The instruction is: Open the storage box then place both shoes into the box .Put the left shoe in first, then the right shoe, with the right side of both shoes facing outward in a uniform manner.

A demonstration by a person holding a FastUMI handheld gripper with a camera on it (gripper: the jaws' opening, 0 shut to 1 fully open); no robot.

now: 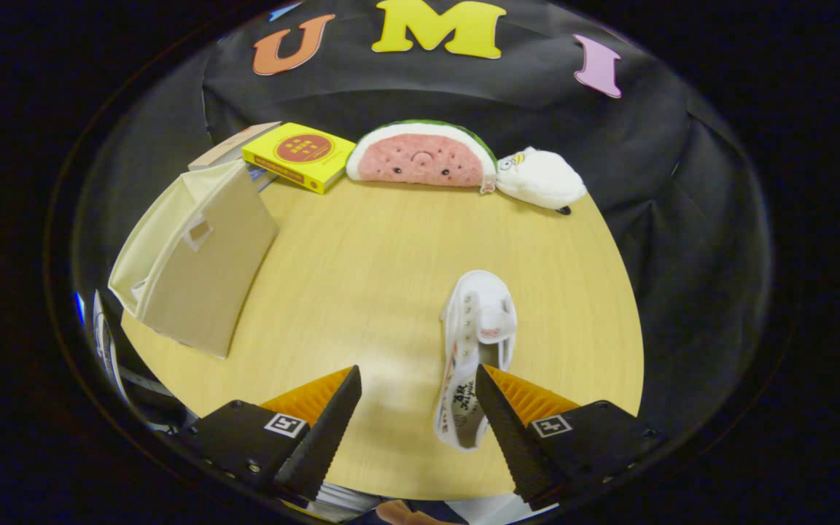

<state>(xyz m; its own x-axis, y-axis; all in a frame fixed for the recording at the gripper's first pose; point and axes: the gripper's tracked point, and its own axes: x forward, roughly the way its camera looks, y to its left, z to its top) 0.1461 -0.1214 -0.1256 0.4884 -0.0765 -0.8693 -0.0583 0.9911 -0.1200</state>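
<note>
A small white shoe (475, 343) with a strap lies on its side on the wooden table (376, 270), its heel end beside my right finger and its toe pointing away from me. My gripper (418, 379) is open above the table, with the shoe at the inner edge of the right finger (504, 426) and nothing pressed between the two. A beige fabric storage box (197, 255) stands to the left beyond the left finger, tilted, with its opening turned away to the left. What lies inside it is hidden.
A yellow book (300, 154) on another book sits behind the box. A watermelon-slice plush (420, 157) and a white plush (542, 179) lie along the far edge. The round table drops off to the right of the shoe.
</note>
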